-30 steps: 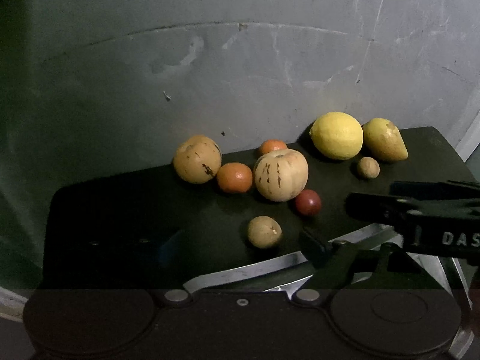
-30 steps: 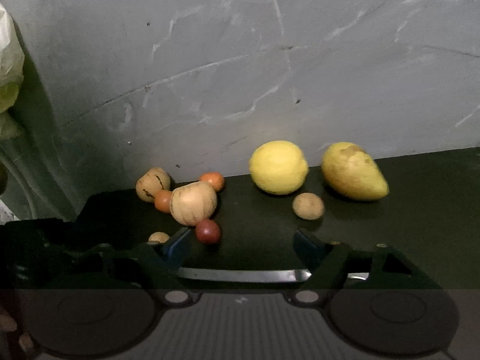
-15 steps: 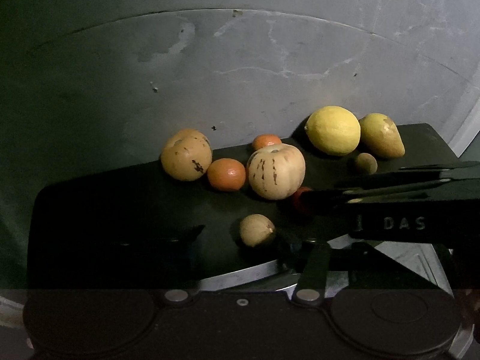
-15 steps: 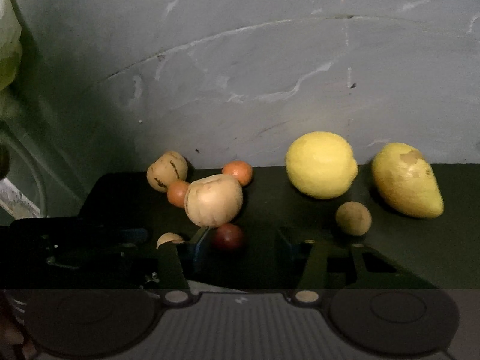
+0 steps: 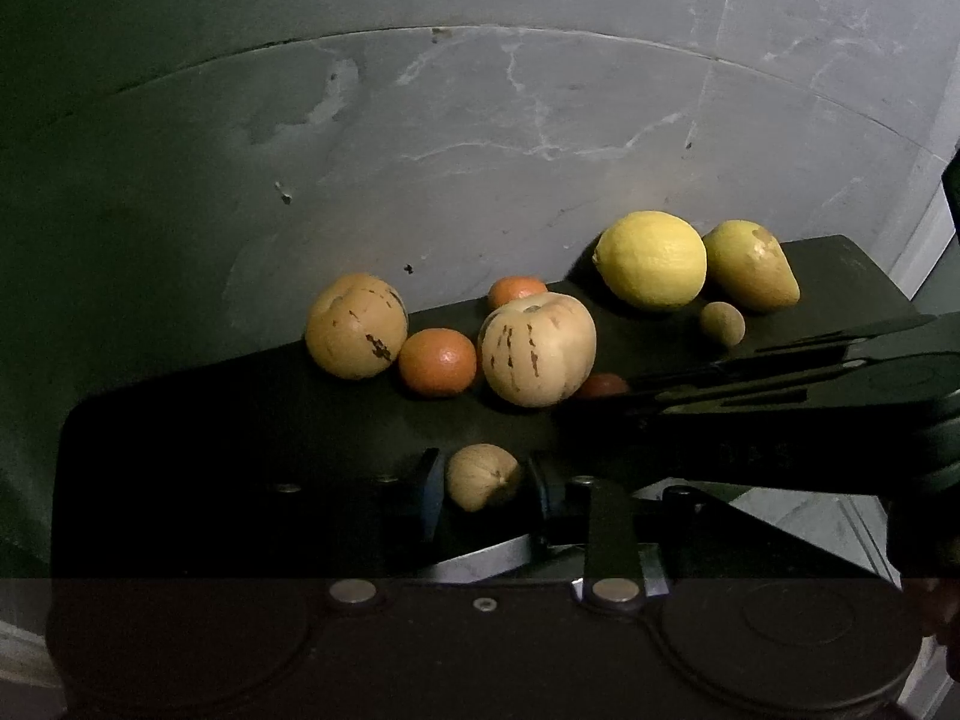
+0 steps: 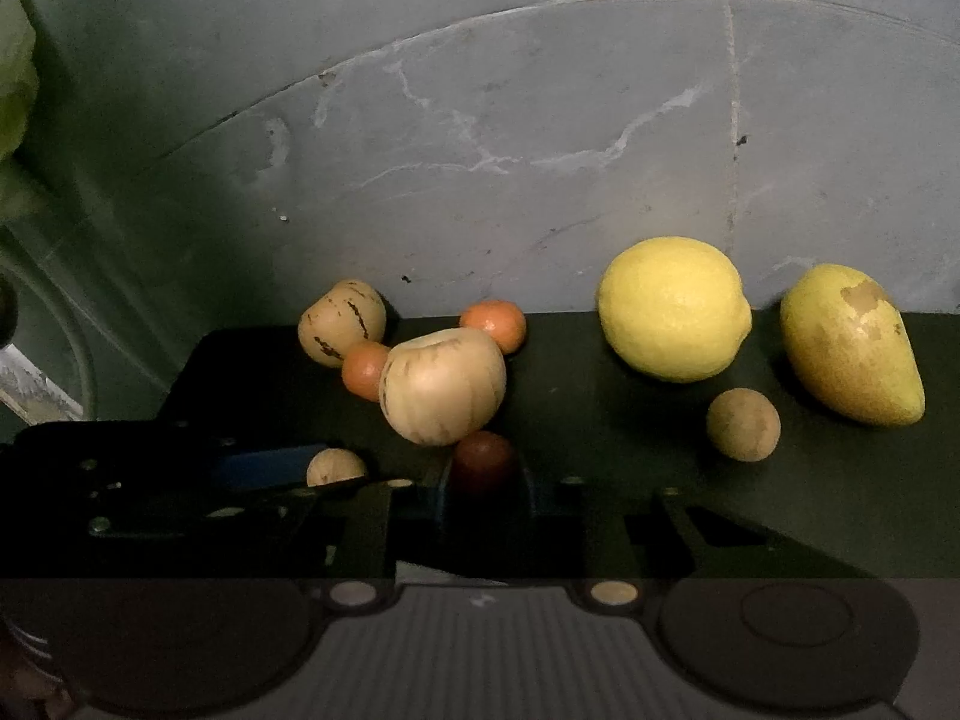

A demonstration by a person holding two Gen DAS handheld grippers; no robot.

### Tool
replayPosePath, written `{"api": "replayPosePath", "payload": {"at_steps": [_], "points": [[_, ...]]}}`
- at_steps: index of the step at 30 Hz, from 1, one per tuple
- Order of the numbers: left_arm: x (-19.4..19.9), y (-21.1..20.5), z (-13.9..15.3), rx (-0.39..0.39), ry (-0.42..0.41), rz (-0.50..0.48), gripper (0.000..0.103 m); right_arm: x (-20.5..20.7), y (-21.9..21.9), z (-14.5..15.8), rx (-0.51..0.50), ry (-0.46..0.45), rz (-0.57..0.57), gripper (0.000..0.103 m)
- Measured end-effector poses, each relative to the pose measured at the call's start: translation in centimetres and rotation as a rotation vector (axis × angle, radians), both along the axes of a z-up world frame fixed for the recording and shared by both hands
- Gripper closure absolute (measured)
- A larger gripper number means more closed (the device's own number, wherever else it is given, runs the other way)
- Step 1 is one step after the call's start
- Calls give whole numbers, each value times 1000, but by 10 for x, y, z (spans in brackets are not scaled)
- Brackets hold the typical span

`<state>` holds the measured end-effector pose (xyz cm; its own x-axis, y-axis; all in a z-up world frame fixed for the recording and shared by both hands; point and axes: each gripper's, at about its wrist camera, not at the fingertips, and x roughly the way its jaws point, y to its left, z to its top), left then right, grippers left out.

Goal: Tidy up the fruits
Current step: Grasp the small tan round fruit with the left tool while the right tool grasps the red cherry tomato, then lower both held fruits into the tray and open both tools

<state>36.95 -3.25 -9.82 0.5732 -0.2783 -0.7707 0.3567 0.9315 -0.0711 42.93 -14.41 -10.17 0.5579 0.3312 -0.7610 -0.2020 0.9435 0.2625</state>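
The small tan, round, nut-like fruit (image 5: 483,476) is sitting at the near edge of the black tabletop (image 5: 180,420), w/ the left tool (image 5: 485,489) bracketing it: one finger each side, narrow gap, pads looking like they're touching or just about touching the skin. Can't tell for sure if it's actually clamped.

The small dark-red round fruit (image 6: 483,461) is lying just in front of the big pale striped melon-like fruit (image 6: 443,385), and the right tool (image 6: 485,489) is closing in around it the same way, jaws narrow, red fruit between the fingers. Grip not confirmed either.

Behind: two small oranges (image 6: 493,324) and a second striped tan fruit (image 6: 342,321) are crowding the big one. Off to the right, well apart, a large yellow lemon (image 6: 673,309), a yellow pear w/ brown patches (image 6: 849,345) and another small tan ball (image 6: 743,425) are sitting near the grey marbled wall (image 6: 480,120).

Risks, as I judge them:
- Both fruits are round and smooth, so an off-centre squeeze is likely popping them out & rolling them off the near edge.
- The two tools are working right beside each other, so lifting together may be knocking bodies.
- The right tool's far fingertips are near the big striped fruit; a nudge could be shoving the cluster.
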Motion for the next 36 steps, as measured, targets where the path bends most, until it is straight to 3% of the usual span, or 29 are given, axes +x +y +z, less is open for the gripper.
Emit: {"api": "replayPosePath", "payload": {"at_steps": [14, 26, 36], "points": [[-25, 4, 16, -12, -21, 25, 72, -40, -11, 20, 25, -48, -45, 78], [-76, 7, 29, -26, -32, 36, 72, -94, -6, 28, 34, -62, -23, 78], [-121, 14, 26, -38, 18, 57, 72, -142, 5, 25, 16, -33, 33, 78]]}}
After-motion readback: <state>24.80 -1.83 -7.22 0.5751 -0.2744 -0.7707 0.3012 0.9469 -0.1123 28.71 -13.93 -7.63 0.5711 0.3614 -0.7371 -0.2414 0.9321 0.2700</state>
